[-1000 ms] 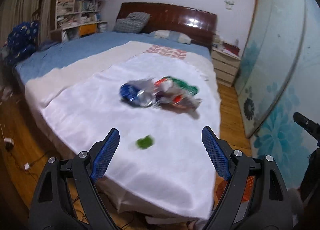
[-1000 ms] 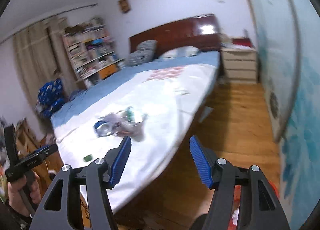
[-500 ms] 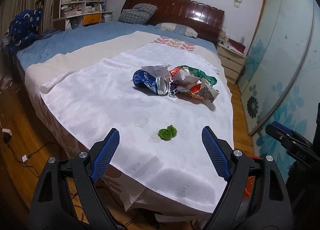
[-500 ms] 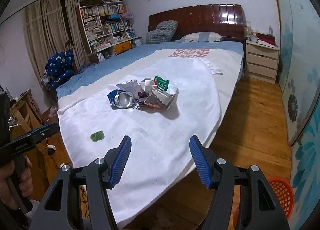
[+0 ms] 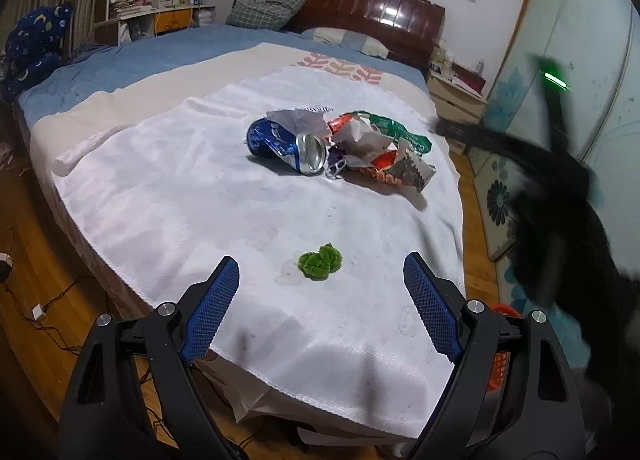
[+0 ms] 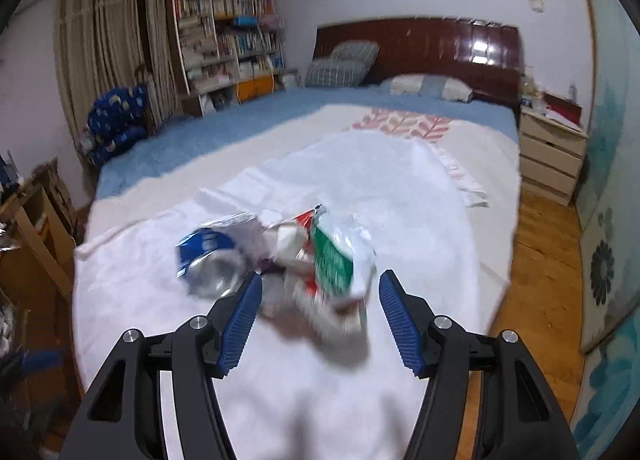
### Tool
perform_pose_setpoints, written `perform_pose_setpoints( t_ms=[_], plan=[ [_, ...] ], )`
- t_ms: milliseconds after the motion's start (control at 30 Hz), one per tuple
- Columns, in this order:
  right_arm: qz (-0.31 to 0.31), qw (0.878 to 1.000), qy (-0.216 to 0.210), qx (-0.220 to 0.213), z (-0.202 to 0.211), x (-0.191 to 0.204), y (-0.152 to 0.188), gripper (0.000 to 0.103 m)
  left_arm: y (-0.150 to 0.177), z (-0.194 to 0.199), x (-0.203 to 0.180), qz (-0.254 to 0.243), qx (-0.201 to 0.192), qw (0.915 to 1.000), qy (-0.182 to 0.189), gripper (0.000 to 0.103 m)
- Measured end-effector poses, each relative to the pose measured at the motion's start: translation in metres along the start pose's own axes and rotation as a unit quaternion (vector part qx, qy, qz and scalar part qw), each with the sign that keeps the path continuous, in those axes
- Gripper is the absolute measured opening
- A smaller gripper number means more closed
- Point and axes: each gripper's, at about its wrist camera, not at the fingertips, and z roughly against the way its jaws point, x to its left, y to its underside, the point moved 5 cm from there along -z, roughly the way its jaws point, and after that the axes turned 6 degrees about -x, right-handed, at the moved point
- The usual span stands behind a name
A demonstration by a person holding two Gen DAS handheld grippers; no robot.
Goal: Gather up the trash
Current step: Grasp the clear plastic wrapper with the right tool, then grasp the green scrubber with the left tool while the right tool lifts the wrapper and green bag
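Observation:
A heap of trash lies on the white cloth [image 5: 168,195] over the bed: a crushed blue can [image 5: 286,145], crumpled paper [image 5: 298,119] and torn green, red and white wrappers [image 5: 384,147]. A small green scrap [image 5: 320,262] lies apart, nearer the bed's foot. My left gripper [image 5: 320,300] hangs open just short of the green scrap, nothing between its fingers. In the right wrist view my right gripper [image 6: 320,310] stands open right in front of the blurred wrappers [image 6: 336,260], with the can [image 6: 210,260] to their left. The right gripper shows in the left wrist view as a dark blur [image 5: 560,195].
An orange basket [image 5: 498,364] stands on the wooden floor by the bed's right corner. A nightstand [image 6: 554,157], bookshelf [image 6: 228,43] and patterned glass doors [image 5: 592,99] ring the bed. Cables [image 5: 36,310] lie on the floor at left.
My right gripper has swung in over the bed from its right side and now faces the trash heap closely. My left gripper has come a little nearer the green scrap.

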Motion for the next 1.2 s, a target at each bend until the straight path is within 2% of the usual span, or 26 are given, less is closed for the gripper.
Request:
perform_pose_setpoints(
  t_ms=[67, 133, 200, 233, 300, 433, 600, 733, 833, 967, 1033, 1067, 1100, 1133, 1200],
  plan=[
    [0.000, 0.999, 0.005, 0.040, -0.041, -0.004, -0.004, 0.061, 0.000, -0.002, -0.002, 0.004, 0.002, 1.0000, 0.008, 0.084],
    [-0.011, 0.997, 0.012, 0.072, -0.075, -0.010, -0.002, 0.052, 0.001, -0.006, -0.003, 0.006, 0.008, 0.9999, 0.012, 0.084],
    [-0.045, 0.995, 0.006, 0.090, -0.094, -0.018, 0.001, 0.016, 0.001, -0.011, -0.002, 0.008, 0.013, 0.9998, 0.011, 0.084],
    [-0.065, 0.993, -0.002, 0.095, -0.100, -0.022, 0.002, 0.010, 0.000, -0.013, 0.000, 0.012, 0.017, 0.9997, 0.011, 0.084],
    [-0.084, 0.992, -0.010, 0.089, -0.102, -0.023, -0.004, 0.006, -0.001, -0.014, 0.000, 0.020, 0.021, 0.9993, 0.023, 0.084],
    [-0.055, 0.995, -0.027, 0.079, -0.090, -0.009, -0.016, 0.003, -0.003, -0.015, 0.004, 0.020, 0.023, 0.9993, 0.020, 0.084],
    [-0.062, 0.995, -0.056, 0.046, -0.041, -0.006, -0.034, 0.003, 0.000, -0.018, 0.008, 0.044, 0.034, 0.9981, 0.024, 0.084],
    [-0.090, 0.992, -0.088, 0.005, 0.016, -0.005, -0.039, 0.003, 0.000, -0.025, 0.006, 0.033, 0.043, 0.9985, 0.012, 0.084],
    [-0.120, 0.985, -0.119, -0.036, 0.066, -0.003, -0.027, 0.003, -0.001, -0.039, 0.002, 0.018, 0.058, 0.9981, 0.008, 0.084],
    [-0.139, 0.981, -0.130, -0.049, 0.107, 0.002, 0.010, 0.003, 0.003, -0.062, -0.002, 0.008, 0.081, 0.9967, 0.002, 0.082],
    [-0.143, 0.981, -0.126, -0.032, 0.117, 0.005, 0.044, 0.003, 0.007, -0.072, -0.002, -0.002, 0.084, 0.9961, -0.025, 0.063],
    [-0.148, 0.981, -0.126, -0.021, 0.117, 0.006, 0.059, 0.003, 0.008, -0.074, -0.003, -0.014, 0.083, 0.9956, -0.041, 0.042],
    [-0.147, 0.981, -0.125, -0.013, 0.120, 0.008, 0.071, 0.003, 0.010, -0.076, -0.004, -0.027, 0.083, 0.9945, -0.058, 0.027],
    [-0.142, 0.983, -0.117, -0.003, 0.120, 0.009, 0.084, 0.003, 0.011, -0.077, -0.003, -0.030, 0.082, 0.9941, -0.065, 0.027],
    [-0.134, 0.985, -0.109, 0.019, 0.118, 0.008, 0.105, 0.003, 0.010, -0.075, -0.003, -0.032, 0.076, 0.9938, -0.074, 0.020]
  ],
)
